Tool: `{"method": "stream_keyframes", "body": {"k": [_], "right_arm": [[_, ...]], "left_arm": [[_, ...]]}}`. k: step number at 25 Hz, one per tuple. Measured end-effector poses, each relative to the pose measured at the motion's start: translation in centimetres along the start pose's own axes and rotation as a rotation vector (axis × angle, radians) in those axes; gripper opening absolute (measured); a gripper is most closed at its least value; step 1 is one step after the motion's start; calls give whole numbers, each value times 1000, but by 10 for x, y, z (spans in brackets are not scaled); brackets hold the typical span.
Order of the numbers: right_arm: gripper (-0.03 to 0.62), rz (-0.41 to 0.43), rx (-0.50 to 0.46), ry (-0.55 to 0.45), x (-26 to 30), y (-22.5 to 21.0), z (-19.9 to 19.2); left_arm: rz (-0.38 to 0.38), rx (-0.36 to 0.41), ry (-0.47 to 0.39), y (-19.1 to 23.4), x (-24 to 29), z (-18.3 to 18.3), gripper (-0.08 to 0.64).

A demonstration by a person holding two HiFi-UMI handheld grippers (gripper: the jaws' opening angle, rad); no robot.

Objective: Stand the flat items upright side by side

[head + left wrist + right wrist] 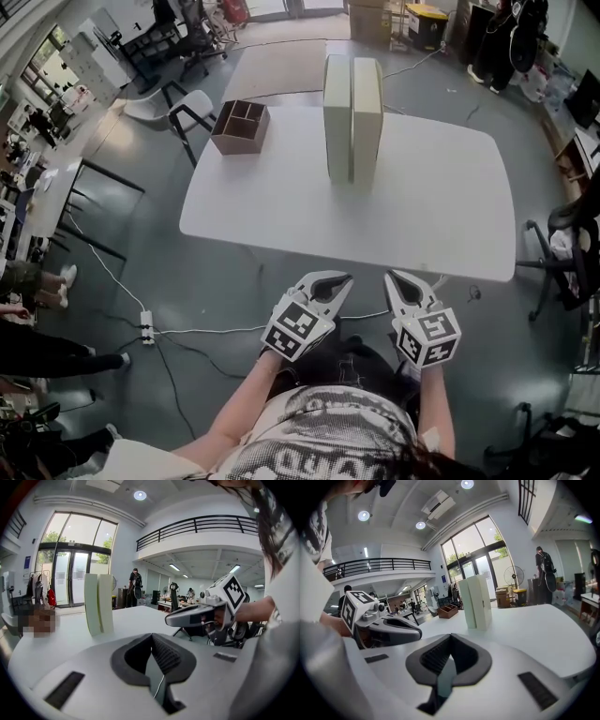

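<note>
We hold the left tongs (334, 278) and right tongs (397, 277) pressed together, just short of the table's (281, 220) near edge. Ahead of both, mid-table, two flat items (338, 117) stand upright and touching, long axes vertical, thin edges facing us, with bare table all round.

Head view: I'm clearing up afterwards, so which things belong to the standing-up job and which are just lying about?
Job: left board, right board, both upright side by side on the table.
Lying about: brown divided box on the table, white chair, power strip on the floor.
</note>
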State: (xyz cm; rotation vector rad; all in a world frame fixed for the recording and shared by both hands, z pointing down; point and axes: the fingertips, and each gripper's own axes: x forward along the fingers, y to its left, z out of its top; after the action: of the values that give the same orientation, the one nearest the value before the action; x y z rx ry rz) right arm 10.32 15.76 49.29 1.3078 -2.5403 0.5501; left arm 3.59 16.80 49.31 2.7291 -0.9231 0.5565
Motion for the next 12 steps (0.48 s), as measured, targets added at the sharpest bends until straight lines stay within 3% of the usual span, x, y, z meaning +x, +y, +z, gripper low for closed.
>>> {"method": "stream_keyframes", "body": {"k": [12], "right_arm": [[-6, 0, -5, 16, 2, 5, -6]], "left_arm": [[-10, 13, 5, -1, -4, 0, 12]]}}
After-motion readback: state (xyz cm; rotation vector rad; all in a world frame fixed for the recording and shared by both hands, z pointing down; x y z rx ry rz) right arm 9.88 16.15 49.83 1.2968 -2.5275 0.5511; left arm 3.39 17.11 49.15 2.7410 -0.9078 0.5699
